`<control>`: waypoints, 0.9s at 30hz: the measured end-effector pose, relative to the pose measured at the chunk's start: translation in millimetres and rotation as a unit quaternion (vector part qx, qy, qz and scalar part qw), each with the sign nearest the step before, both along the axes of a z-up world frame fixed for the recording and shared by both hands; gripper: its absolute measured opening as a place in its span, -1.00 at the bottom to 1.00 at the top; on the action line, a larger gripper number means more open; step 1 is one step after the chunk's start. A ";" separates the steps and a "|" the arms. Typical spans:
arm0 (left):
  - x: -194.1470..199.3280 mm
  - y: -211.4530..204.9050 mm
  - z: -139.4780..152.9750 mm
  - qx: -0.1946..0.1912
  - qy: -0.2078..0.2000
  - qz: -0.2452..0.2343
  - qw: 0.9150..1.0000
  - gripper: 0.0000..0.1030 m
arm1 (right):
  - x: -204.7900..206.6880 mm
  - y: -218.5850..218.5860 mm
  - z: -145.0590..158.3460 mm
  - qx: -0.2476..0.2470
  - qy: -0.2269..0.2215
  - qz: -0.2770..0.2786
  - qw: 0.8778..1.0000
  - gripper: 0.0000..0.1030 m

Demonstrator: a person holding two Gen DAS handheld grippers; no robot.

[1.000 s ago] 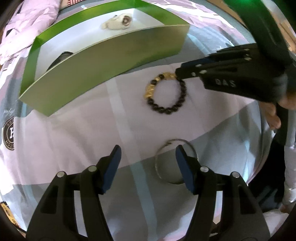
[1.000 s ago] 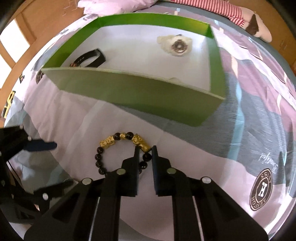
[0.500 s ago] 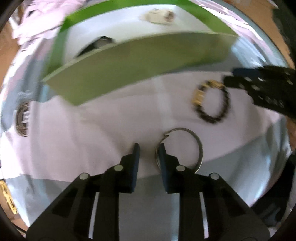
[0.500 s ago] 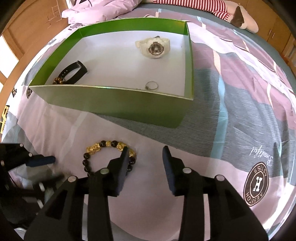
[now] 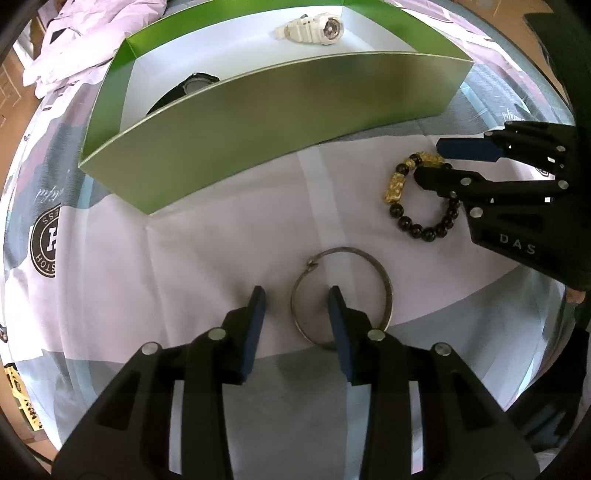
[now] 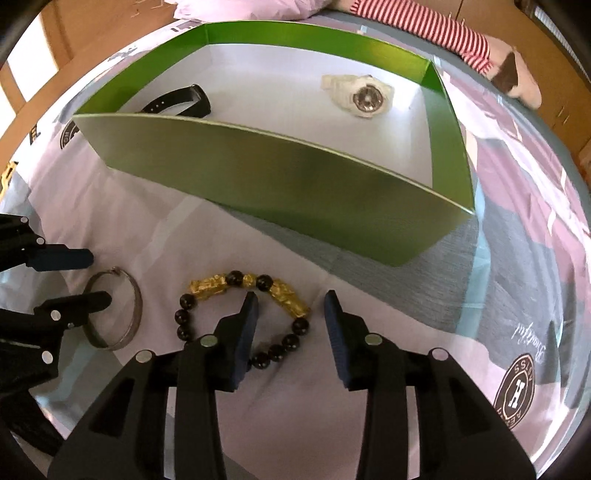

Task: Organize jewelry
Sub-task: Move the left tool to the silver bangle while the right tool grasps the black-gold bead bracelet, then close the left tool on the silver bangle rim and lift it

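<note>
A silver bangle (image 5: pixel 384 284) lies on the bedsheet; my left gripper (image 5: pixel 297 306) is open, its jaws straddling the bangle's left rim. A black-and-gold bead bracelet (image 6: pixel 284 295) lies beside it; my right gripper (image 6: pixel 290 310) is open with the bracelet's right side between its jaws. The bracelet (image 5: pixel 397 184) and right gripper (image 5: pixel 430 160) also show in the left wrist view, the bangle (image 6: pixel 133 306) and left gripper (image 6: pixel 96 277) in the right wrist view. A green box (image 6: pixel 295 184) behind holds a white watch (image 6: pixel 364 96) and a black watch (image 6: pixel 177 103).
The box's near wall (image 5: pixel 280 122) stands tall just beyond both pieces. The bedsheet (image 5: pixel 207 236) carries round printed logos (image 6: pixel 515 387). A crumpled pink cloth (image 5: pixel 70 48) lies at the far left, a striped cloth (image 6: pixel 424 29) behind the box.
Both grippers have opened wider. The right gripper let go of the bracelet, lifted back, then came down around its right side. The left gripper shifted onto the bangle's left rim.
</note>
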State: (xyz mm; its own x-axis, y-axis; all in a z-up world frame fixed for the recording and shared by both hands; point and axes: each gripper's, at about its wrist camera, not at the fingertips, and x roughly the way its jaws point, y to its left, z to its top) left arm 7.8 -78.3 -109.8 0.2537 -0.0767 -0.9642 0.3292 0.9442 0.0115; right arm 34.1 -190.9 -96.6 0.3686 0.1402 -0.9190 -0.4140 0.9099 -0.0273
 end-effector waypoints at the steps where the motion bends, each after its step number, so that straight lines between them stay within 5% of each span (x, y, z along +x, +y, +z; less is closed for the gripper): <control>1: 3.2 -1.9 -0.1 -0.003 0.001 0.002 1.000 -0.32 | 0.8 0.0 0.0 0.000 0.000 0.001 1.000 -0.26; 7: 9.9 -1.3 -1.5 -0.009 0.000 0.006 1.000 -0.49 | 0.6 -0.5 0.1 0.006 0.003 0.002 1.000 -0.27; 11: 6.4 8.0 5.2 -0.010 -0.002 0.011 1.000 -0.62 | -1.5 3.1 -0.2 0.014 0.006 0.015 1.000 -0.60; 15: 10.1 14.2 5.9 -0.021 0.000 0.021 1.000 -0.91 | -6.1 7.3 1.0 0.010 0.006 0.023 1.000 -0.66; 27: 10.9 36.9 30.7 -0.051 -0.028 0.040 0.997 -0.93 | -6.9 3.1 2.5 0.020 0.014 0.015 1.000 -0.66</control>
